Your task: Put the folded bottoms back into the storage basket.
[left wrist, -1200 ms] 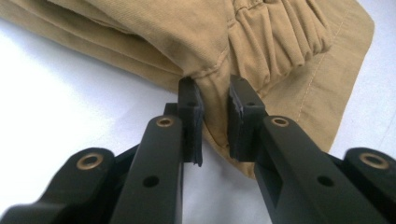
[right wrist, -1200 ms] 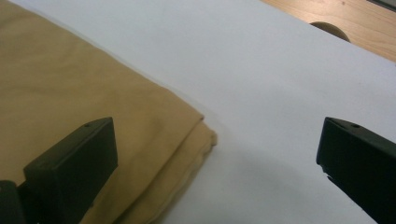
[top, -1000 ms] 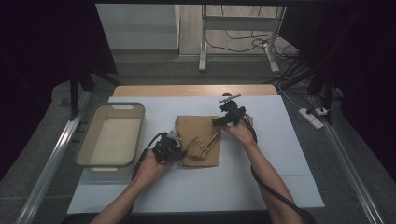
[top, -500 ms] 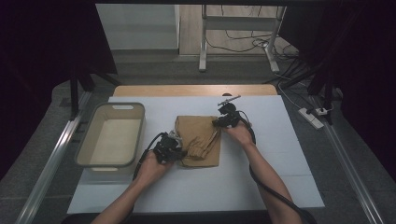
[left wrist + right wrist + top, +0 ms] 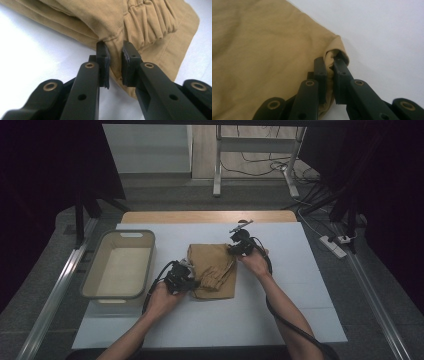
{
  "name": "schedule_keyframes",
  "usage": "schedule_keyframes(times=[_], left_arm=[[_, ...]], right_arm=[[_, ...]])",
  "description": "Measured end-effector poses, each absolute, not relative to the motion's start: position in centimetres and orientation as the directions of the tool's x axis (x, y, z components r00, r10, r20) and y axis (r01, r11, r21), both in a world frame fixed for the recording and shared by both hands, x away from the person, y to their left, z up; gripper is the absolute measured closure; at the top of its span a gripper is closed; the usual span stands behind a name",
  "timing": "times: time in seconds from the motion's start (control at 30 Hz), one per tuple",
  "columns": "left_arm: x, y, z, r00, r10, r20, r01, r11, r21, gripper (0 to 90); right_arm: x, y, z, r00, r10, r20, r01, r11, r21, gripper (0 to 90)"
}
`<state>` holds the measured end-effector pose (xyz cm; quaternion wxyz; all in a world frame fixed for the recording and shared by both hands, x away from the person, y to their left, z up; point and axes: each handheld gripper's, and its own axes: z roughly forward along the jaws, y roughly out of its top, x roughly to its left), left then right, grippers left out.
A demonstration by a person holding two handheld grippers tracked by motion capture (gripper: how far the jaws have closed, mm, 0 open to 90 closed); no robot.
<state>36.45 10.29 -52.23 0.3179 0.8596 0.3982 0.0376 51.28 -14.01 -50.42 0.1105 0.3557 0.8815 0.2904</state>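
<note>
A beige plastic bin sits well left of both grippers. The left gripper pinches the gathered hem of the folded tan trousers between its pads. The right gripper, jaws just closed, clamps the garment's far corner.

Both forearms reach forward over the table. The left gripper is clamped tight. The right gripper has just closed its jaws.
</note>
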Motion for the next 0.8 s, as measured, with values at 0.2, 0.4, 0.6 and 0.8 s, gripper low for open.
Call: schedule_keyframes(times=[0.2, 0.4, 0.6, 0.8], left_arm=[[36.3, 10.4, -51.0, 0.681, 0.71, -0.178, 0.645, -0.468, 0.604, 77.9], [35.9, 10.8, -49.4, 0.672, 0.719, -0.178, 0.636, -0.437, 0.635, 77.9], [35.5, 11.1, -48.0, 0.668, 0.719, -0.189, 0.637, -0.422, 0.644, 77.9], [34.8, 11.7, -46.6, 0.675, 0.714, -0.186, 0.624, -0.418, 0.66, 77.9]], right_arm=[[50.9, -14.2, -48.9, -0.737, 0.675, 0.013, 0.533, 0.57, 0.625, 82.8], [50.2, -14.7, -47.0, -0.749, 0.663, 0.016, 0.504, 0.554, 0.663, 82.8], [49.6, -15.6, -45.1, -0.757, 0.651, 0.046, 0.484, 0.512, 0.709, 82.7], [49.2, -15.5, -43.9, -0.776, 0.63, 0.043, 0.46, 0.517, 0.722, 82.7]])
